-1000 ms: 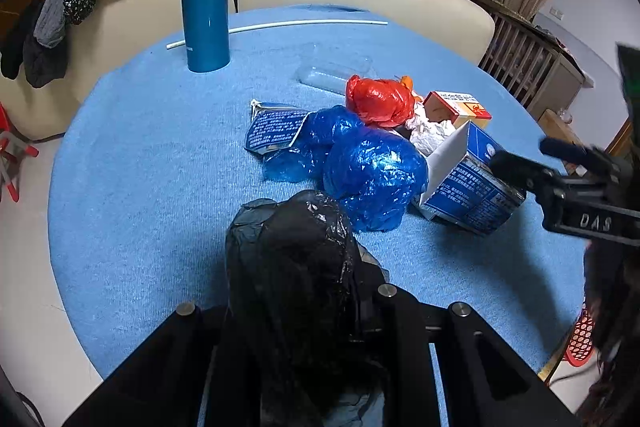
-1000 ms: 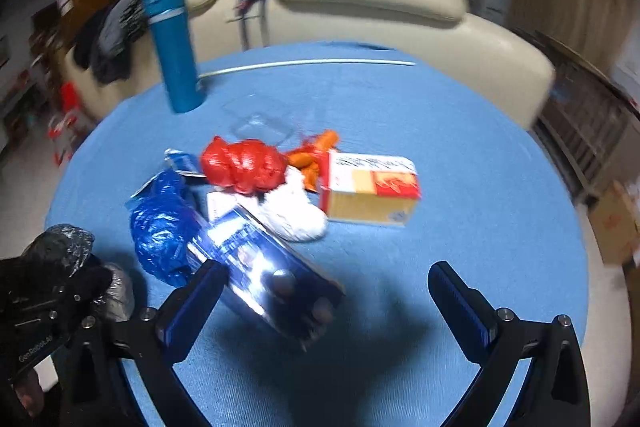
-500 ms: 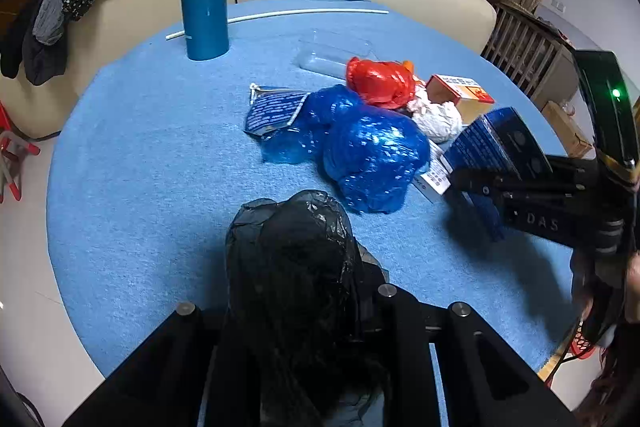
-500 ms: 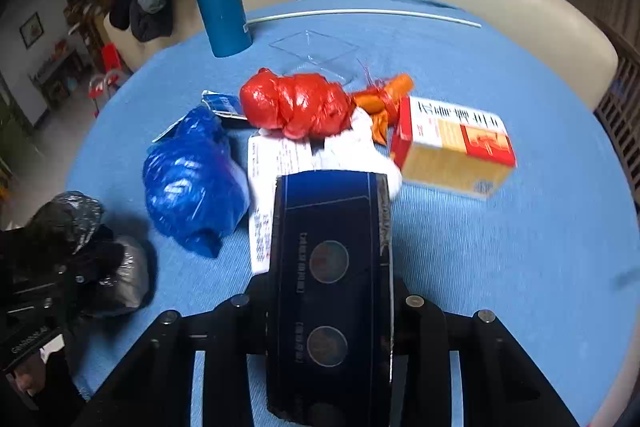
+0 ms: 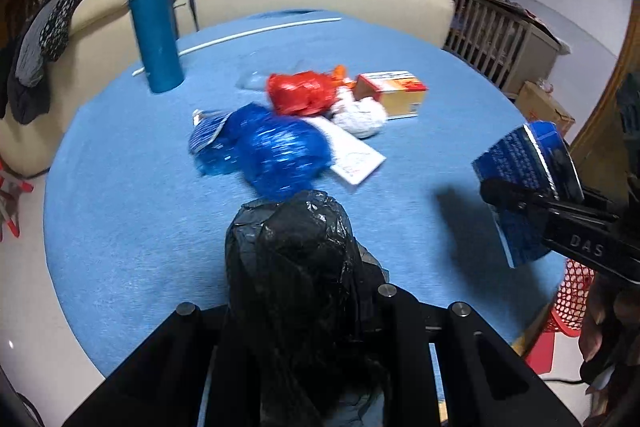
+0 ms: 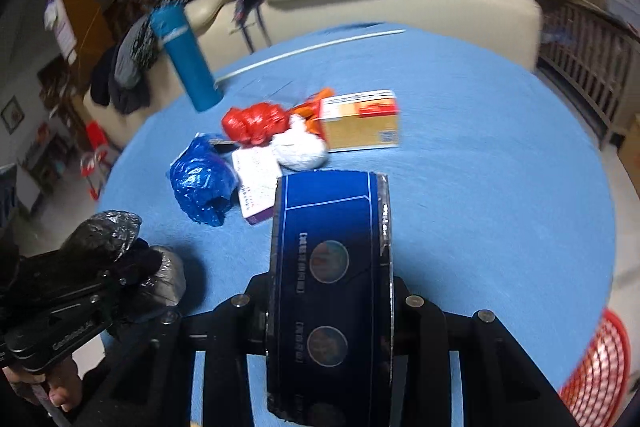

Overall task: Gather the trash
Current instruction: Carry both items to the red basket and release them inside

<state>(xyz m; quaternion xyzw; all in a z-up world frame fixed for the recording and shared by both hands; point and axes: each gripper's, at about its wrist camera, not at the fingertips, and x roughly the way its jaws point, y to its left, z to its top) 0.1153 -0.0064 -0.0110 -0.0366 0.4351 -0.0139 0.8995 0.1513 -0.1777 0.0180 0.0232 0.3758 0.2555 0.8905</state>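
Two tongs, both loaded, over a round bench [image 5: 120, 211] covered in blue cloth.

Left tongs [image 5: 296, 311]: we hold them clamped on a crumpled black plastic bag [image 5: 292, 267], which bulges up and forward from between the fingers at the near edge of the bench. In the right wrist view these tongs [image 6: 132, 267] show at near left, black bag [image 6: 104, 231] in the jaws; lettering on the body is too blurred to read.

Right tongs [image 6: 330, 291]: closed on a dark blue carton [image 6: 330, 267], gripped by its two long sides and lifted clear of the cloth, its far end pointing at the litter. The top face carries two round emblems and bracketed print that we cannot read. In the left wrist view the carton [image 5: 528, 167] hangs at far right over the bench edge, and the right tongs [image 5: 516, 193] bear the letters "DAS".

Litter left on the bench, clustered at centre:
- blue plastic bag [image 5: 280, 155], crumpled, nearest the left tongs
- white printed leaflet [image 5: 352, 155], flat, touching the blue bag's right side; print illegible
- red plastic bag [image 5: 300, 93], beyond it
- white crumpled wad [image 5: 360, 113], right of the red bag
- orange-and-tan box [image 5: 394, 93], far right of the cluster; label illegible

Other items: teal flask [image 5: 154, 27] standing upright at far left; white rod [image 5: 240, 35] lying along the far side; red mesh basket [image 6: 596, 367] below the bench at near right.
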